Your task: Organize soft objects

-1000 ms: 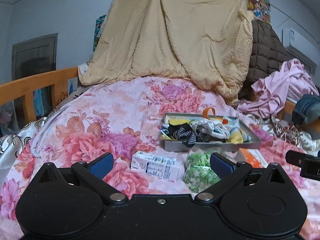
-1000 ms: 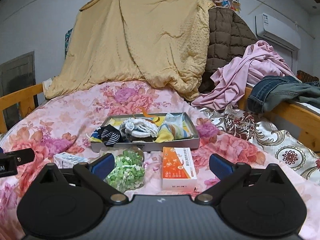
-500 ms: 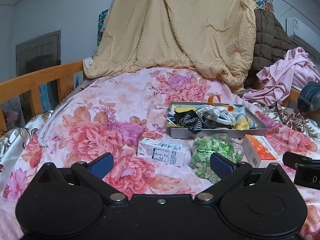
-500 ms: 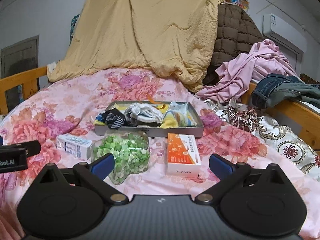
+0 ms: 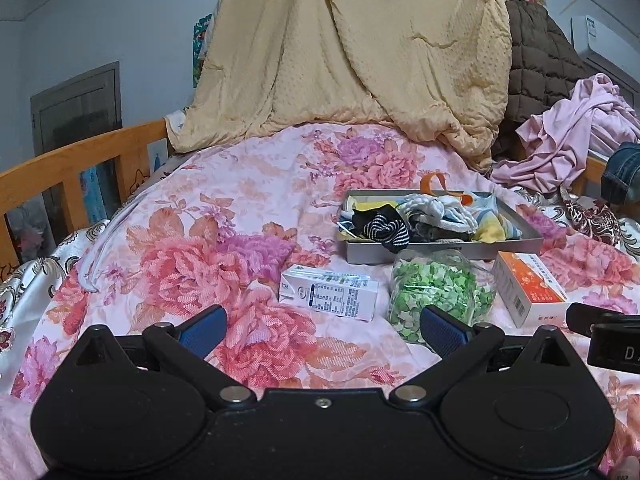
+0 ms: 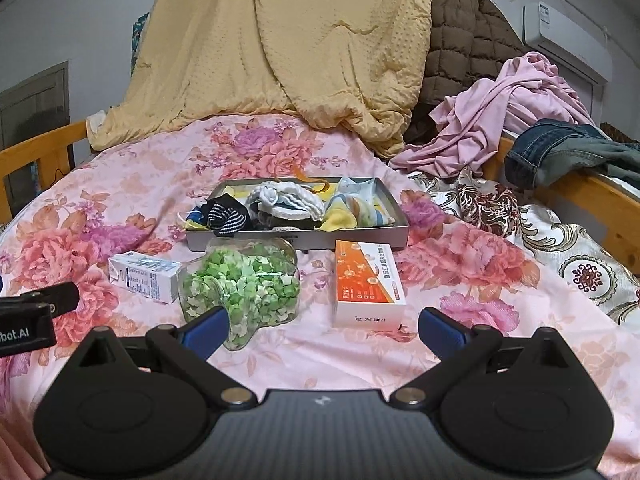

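Observation:
A grey tray [image 5: 516, 245] [image 6: 360, 237] on the floral bed holds several soft items: a black-and-white striped sock [image 5: 386, 228] [image 6: 228, 214], white cloth [image 5: 440, 208] [image 6: 288, 198] and yellow-blue cloth [image 5: 496, 226] [image 6: 348, 212]. In front of it lie a white carton [image 5: 330, 292] [image 6: 144, 276], a clear jar of green bits [image 5: 436, 292] [image 6: 244, 286] and an orange-white box [image 5: 528, 290] [image 6: 366, 282]. My left gripper [image 5: 322, 326] is open and empty, short of the carton. My right gripper [image 6: 324, 326] is open and empty, short of the jar and box.
A yellow quilt [image 5: 360, 52] and a brown quilt [image 6: 468, 40] pile at the bed's head. Pink clothes [image 6: 508, 112] and jeans [image 6: 560, 152] lie at the right. Wooden rails [image 5: 76, 164] [image 6: 592, 196] line both sides. The floral cover [image 5: 208, 240] spreads left of the tray.
Both grippers have lifted and drawn back a little, so the tray and the items before it sit higher and farther in view. Both stay open and empty.

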Action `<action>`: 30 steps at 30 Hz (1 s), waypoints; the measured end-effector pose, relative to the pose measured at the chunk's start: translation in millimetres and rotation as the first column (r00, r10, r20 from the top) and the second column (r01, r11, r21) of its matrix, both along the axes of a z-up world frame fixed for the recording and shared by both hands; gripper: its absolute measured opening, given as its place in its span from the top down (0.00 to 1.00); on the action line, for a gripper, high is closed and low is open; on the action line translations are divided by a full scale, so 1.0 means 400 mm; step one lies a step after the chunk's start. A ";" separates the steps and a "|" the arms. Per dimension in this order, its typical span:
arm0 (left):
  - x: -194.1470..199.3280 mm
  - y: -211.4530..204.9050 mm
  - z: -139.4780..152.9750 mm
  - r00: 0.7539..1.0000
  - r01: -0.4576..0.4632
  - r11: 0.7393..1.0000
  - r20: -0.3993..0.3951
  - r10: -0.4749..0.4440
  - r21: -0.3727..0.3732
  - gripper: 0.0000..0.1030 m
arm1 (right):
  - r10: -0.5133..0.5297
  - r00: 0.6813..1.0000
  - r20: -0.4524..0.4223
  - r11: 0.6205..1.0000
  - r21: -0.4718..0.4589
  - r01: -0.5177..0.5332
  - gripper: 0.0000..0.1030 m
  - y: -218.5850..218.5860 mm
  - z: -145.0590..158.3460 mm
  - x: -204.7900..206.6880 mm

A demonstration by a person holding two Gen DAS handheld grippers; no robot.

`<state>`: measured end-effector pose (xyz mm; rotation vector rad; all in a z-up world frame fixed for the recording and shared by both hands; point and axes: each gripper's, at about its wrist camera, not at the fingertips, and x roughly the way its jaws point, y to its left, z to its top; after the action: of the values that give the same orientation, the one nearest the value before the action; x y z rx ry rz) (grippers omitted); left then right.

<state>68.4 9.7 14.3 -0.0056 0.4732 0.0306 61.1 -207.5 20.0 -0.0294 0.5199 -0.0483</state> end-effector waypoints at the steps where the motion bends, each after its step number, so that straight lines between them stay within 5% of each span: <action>1: 0.001 -0.001 0.000 1.000 -0.003 1.000 -0.003 0.003 0.002 0.01 | 0.003 1.000 -0.002 1.000 -0.002 -0.003 0.00 0.001 -0.001 0.000; 30: 0.032 0.010 -0.026 0.991 -0.055 0.998 -0.121 0.055 0.005 0.01 | 0.024 0.996 -0.082 1.000 0.006 -0.024 0.00 0.012 -0.026 0.029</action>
<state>81.3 13.7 3.8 -0.0153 0.5946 0.0862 72.5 -202.8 9.5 -0.0324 0.6013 -0.0222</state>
